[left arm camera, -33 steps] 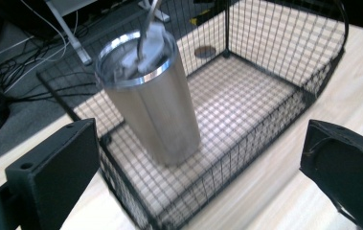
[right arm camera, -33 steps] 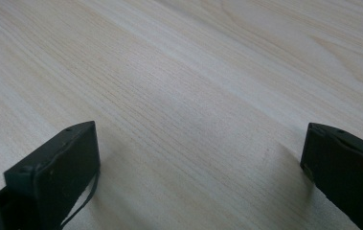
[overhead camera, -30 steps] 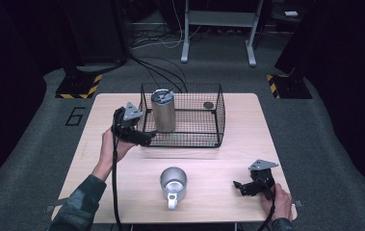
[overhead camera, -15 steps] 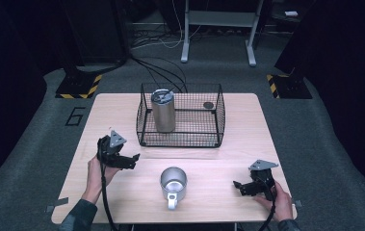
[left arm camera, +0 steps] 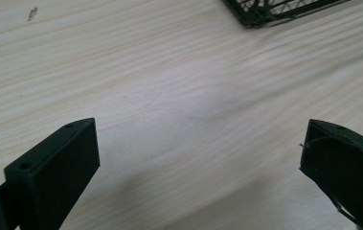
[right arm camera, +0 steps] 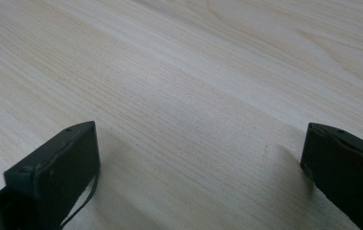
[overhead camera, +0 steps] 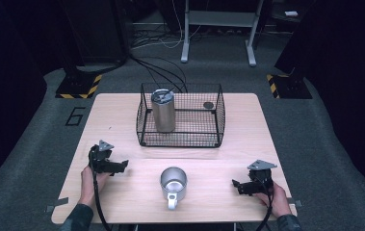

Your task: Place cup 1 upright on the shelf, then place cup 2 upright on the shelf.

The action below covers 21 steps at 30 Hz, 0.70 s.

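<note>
Left claw (overhead camera: 122, 165) has withdrawn from basket (overhead camera: 180, 139).

Matt pale wood table (overhead camera: 122, 125); brushed metal mug (overhead camera: 174, 182); black wire basket (overhead camera: 218, 120)

Tumbler (overhead camera: 163, 110) in basket (overhead camera: 218, 115) behind mug (overhead camera: 174, 182); left gripper (overhead camera: 120, 165) and right gripper (overhead camera: 236, 186) flanking mug

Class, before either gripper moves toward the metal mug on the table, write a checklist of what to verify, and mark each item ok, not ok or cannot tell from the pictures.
1. Left gripper open, nothing between its jaws: ok.
2. Right gripper open, nothing between its jaws: ok.
3. Mug upright on the table, handle toward the person: ok.
4. Bare table between each gripper and the mug: ok.
5. Tumbler upright inside the wire basket: ok.
6. Mug empty: cannot tell.
</note>
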### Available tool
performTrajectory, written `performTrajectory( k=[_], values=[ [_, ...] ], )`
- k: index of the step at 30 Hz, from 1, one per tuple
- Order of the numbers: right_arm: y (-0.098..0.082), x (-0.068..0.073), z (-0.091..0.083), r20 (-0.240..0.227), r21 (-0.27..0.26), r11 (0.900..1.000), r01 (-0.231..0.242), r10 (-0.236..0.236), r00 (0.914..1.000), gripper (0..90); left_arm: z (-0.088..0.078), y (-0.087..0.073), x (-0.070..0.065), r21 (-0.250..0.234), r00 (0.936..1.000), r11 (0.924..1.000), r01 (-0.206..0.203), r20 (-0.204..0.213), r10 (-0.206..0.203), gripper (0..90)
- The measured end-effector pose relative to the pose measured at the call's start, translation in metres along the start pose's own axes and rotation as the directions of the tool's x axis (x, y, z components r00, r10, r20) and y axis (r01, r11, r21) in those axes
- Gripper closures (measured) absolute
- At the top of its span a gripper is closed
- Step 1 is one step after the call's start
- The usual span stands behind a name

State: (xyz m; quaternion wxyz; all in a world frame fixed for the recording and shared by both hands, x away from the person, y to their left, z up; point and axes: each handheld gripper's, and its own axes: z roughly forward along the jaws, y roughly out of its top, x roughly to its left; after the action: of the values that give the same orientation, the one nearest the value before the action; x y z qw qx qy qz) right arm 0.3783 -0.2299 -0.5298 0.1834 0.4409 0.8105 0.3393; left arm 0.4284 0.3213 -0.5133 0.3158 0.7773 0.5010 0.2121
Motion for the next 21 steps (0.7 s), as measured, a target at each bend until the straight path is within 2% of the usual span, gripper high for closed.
performTrajectory(
  k=[2,4,5,7,8,9,10,11,12,13,14,15,17,18,19,20,21],
  values=[
    [-0.001,-0.002,-0.001,-0.002,-0.006,1.000,0.007,-0.007,1.0000,0.0,0.004,-0.001,0.001,0.006,0.9997,1.0000,-0.003,-0.023,0.003,0.0],
    [-0.001,-0.004,-0.002,-0.003,0.006,1.000,0.012,-0.012,0.9999,0.0,0.010,-0.006,-0.001,0.026,0.9984,0.9992,-0.029,-0.048,0.031,0.0],
    [-0.001,-0.004,-0.002,0.000,0.007,1.000,0.010,-0.010,0.9999,0.0,0.011,-0.007,0.000,0.011,0.9990,0.9996,-0.028,-0.034,0.028,0.0],
    [-0.001,-0.004,-0.002,0.004,0.015,1.000,0.004,-0.004,1.0000,0.0,0.012,-0.010,0.001,0.000,0.9999,1.0000,0.007,-0.013,-0.007,0.0],
    [0.000,-0.005,-0.003,0.014,0.018,1.000,-0.013,0.013,0.9998,2.0,0.012,-0.011,0.003,-0.003,0.9999,0.9999,0.014,0.002,-0.014,0.0],
    [0.000,-0.005,-0.004,0.024,0.012,1.000,-0.020,0.019,0.9995,6.2,0.012,-0.013,0.007,-0.026,1.0000,0.9997,-0.002,0.001,0.002,0.0],
    [0.000,-0.005,-0.004,0.024,0.012,1.000,-0.020,0.019,0.9995,6.2,0.012,-0.013,0.007,-0.026,1.0000,0.9997,-0.002,0.001,0.002,0.0],
    [-0.001,-0.006,-0.007,0.018,-0.025,0.999,-0.045,0.046,0.9988,13.0,0.012,-0.013,0.007,-0.020,0.9999,0.9998,0.009,0.005,-0.008,0.0],
    [-0.001,-0.006,-0.007,0.018,-0.025,0.999,-0.045,0.046,0.9988,13.0,0.012,-0.012,0.008,-0.019,1.0000,0.9998,-0.003,0.005,0.003,0.0],
    [-0.002,-0.007,-0.008,0.003,-0.040,0.998,-0.054,0.054,0.9985,10.5,0.014,-0.012,0.009,-0.031,1.0000,0.9995,-0.007,0.002,0.007,0.0],
    [-0.001,-0.007,-0.009,-0.006,-0.046,0.997,-0.062,0.062,0.9981,8.2,0.014,-0.012,0.008,-0.032,0.9999,0.9994,0.011,0.010,-0.010,0.0],
    [0.001,-0.007,-0.012,-0.041,-0.054,0.995,-0.089,0.086,0.9954,4.9,0.014,-0.011,0.009,-0.015,0.9998,0.9999,0.009,0.016,-0.009,0.0],
    [0.003,-0.005,-0.014,-0.051,-0.056,0.993,-0.102,0.100,0.9938,4.1,0.015,-0.010,0.009,-0.022,0.9999,0.9997,0.004,0.016,-0.004,0.0],
    [0.006,-0.002,-0.016,-0.060,-0.065,0.993,-0.097,0.094,0.9938,4.1,0.015,-0.009,0.010,-0.014,0.9997,0.9998,-0.017,0.017,0.017,0.0],
    [0.009,0.001,-0.019,-0.062,-0.076,0.993,-0.089,0.084,0.9945,3.9,0.017,-0.009,0.009,-0.032,0.9997,0.9995,-0.003,0.024,0.004,0.0],
    [0.016,0.009,-0.025,-0.075,-0.085,0.994,-0.075,0.069,0.9948,3.6,0.017,-0.007,0.011,-0.017,0.9992,0.9996,-0.024,0.031,0.025,0.0],
    [0.020,0.012,-0.027,-0.083,-0.089,0.994,-0.071,0.063,0.9945,3.1,0.019,-0.007,0.010,-0.036,0.9995,0.9991,-0.022,0.022,0.023,0.0]
  ],
)
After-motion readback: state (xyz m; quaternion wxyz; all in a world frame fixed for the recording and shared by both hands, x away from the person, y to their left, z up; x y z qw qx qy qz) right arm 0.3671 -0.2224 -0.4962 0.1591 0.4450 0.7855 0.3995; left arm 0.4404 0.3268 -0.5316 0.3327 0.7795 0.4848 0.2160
